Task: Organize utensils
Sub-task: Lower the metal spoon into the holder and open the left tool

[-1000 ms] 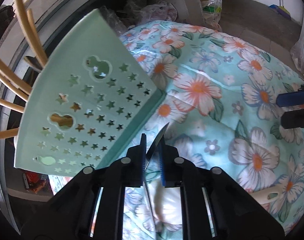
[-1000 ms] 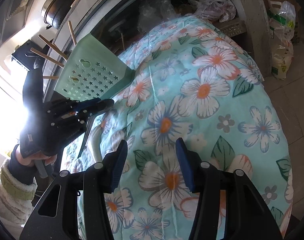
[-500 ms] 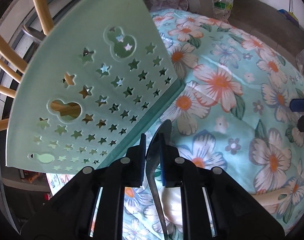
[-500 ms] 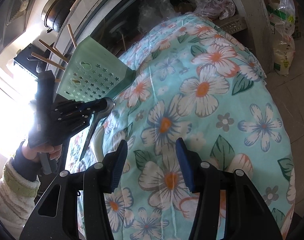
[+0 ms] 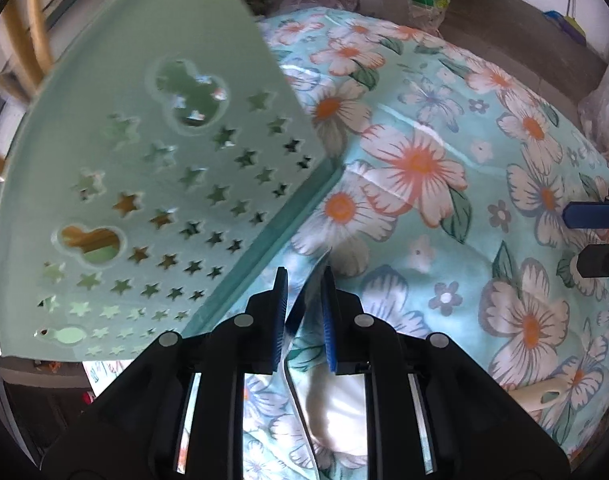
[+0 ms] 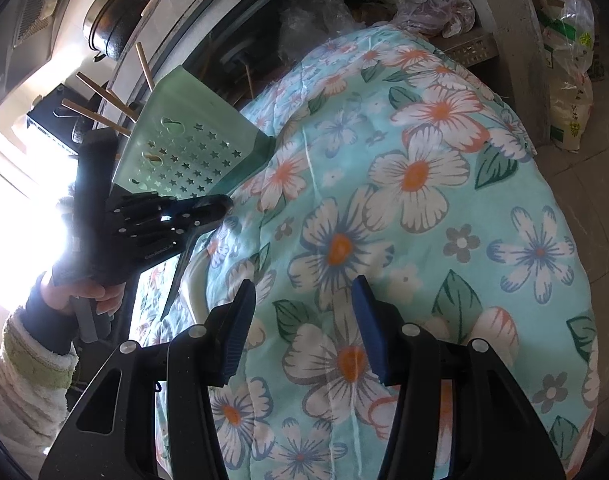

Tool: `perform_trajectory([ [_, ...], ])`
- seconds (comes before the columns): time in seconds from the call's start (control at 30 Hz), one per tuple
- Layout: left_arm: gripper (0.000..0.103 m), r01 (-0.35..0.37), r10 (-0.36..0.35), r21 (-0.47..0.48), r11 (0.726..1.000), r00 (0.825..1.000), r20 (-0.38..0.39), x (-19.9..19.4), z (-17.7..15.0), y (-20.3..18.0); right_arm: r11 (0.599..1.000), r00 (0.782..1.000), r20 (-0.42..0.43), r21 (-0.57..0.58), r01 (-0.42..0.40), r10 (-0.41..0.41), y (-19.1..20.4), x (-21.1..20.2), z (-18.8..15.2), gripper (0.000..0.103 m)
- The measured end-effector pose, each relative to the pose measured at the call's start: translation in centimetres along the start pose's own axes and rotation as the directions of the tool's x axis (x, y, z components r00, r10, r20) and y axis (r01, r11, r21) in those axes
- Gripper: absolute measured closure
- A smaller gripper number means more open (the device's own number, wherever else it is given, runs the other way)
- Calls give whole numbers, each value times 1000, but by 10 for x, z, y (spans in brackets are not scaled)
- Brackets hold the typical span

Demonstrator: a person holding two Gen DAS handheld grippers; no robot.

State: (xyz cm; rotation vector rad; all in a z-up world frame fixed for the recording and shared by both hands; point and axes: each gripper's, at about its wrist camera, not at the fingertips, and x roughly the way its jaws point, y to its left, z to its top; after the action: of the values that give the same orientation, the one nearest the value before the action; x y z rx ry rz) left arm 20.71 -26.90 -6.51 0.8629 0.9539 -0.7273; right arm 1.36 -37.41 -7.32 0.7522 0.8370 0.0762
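Observation:
My left gripper [image 5: 302,280] is shut on a metal spoon [image 5: 310,284]; its bowl sticks out past the fingertips and its handle hangs down beneath. In the right wrist view the left gripper [image 6: 208,210] holds the spoon [image 6: 184,256] just beside the lower corner of a pale green utensil holder [image 6: 184,148] with star-shaped holes. The holder [image 5: 144,168] fills the left of the left wrist view, with wooden chopsticks [image 6: 100,92] standing in it. My right gripper [image 6: 300,320] is open and empty over the floral cloth.
A teal floral cloth [image 6: 404,220] covers the table. A cream utensil handle [image 5: 540,398] lies at the lower right of the left wrist view. A dark pot [image 6: 116,12] sits on the counter behind. Plastic bags [image 6: 568,60] stand on the floor beyond the table.
My left gripper has moved closer to the green holder with the spoon, and the spoon has turned in the jaws. My right gripper has stayed open in place.

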Motion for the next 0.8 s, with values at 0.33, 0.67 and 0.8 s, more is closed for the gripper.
perform_trajectory([
  [0.33, 93, -62, 61, 25, 998, 998, 23, 2, 14, -13, 1000, 1000, -3, 4, -10, 10, -1, 3, -1, 54],
  [0.67, 95, -125, 137, -87, 988, 980, 143, -58, -18, 15, 1000, 1000, 0, -8, 9, -9, 2, 2, -1, 54],
  [0.8, 96, -129, 165, -187, 974, 968, 191, -86, -38, 31, 1000, 1000, 1, -15, 15, -15, 5, 1, -1, 54],
])
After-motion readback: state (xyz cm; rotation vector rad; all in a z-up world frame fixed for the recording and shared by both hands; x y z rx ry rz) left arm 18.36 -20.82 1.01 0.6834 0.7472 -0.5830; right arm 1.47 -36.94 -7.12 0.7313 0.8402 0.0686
